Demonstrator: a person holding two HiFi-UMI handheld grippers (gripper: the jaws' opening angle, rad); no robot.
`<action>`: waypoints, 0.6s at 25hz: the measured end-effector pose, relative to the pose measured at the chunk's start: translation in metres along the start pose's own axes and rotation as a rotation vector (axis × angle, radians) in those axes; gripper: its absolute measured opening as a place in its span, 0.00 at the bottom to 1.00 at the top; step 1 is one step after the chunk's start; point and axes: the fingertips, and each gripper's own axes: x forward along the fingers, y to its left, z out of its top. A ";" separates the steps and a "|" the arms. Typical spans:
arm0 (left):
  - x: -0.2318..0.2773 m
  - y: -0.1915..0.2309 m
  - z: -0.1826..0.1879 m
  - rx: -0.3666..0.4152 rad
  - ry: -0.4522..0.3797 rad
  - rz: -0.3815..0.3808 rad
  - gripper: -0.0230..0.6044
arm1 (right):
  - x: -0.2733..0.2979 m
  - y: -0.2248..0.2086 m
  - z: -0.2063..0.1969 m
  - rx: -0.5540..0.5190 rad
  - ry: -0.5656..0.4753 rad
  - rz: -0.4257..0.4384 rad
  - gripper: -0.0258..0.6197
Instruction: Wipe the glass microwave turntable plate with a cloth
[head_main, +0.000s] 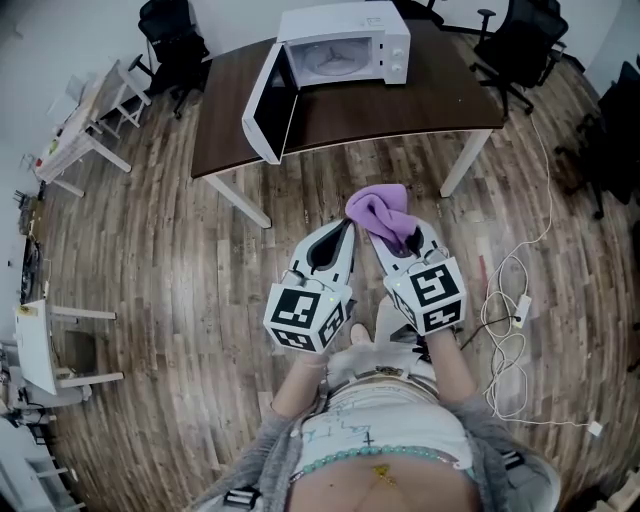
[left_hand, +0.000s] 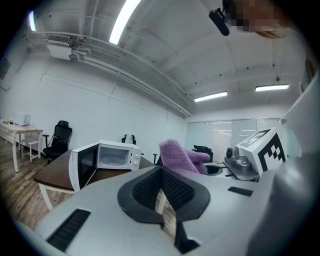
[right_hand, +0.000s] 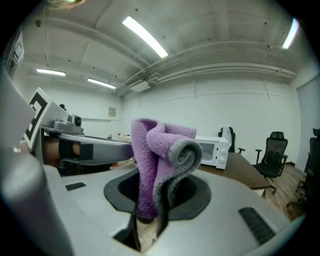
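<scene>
1. A plank wood floor (head_main: 170, 250) fills the room. Black office chairs (head_main: 520, 45) stand at the far side, and small white tables (head_main: 85, 130) along the left wall.
2. A white cable (head_main: 512, 300) lies coiled on the floor at the right.
3. A dark brown table (head_main: 400, 110) on white legs stands far from the person. On it is a white microwave (head_main: 385, 40) with its door (head_main: 262, 105) swung open to the left.
4. The glass turntable plate (head_main: 325, 60) shows only faintly on the cavity floor, well apart from both grippers.
5. The left gripper (left_hand: 161, 175) has its jaws together with nothing between them.
6. The right gripper (right_hand: 152, 195), just beside it, is clamped on a folded purple cloth (right_hand: 160, 145) that stands up above the jaws.
</scene>
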 end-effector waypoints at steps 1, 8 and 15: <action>0.003 0.004 0.000 -0.003 0.000 0.007 0.05 | 0.004 -0.002 0.000 0.000 -0.002 0.006 0.22; 0.050 0.033 0.009 -0.020 -0.006 0.030 0.05 | 0.046 -0.036 0.013 -0.001 -0.015 0.044 0.22; 0.115 0.055 0.028 -0.026 -0.015 0.035 0.05 | 0.093 -0.088 0.032 0.000 -0.030 0.072 0.22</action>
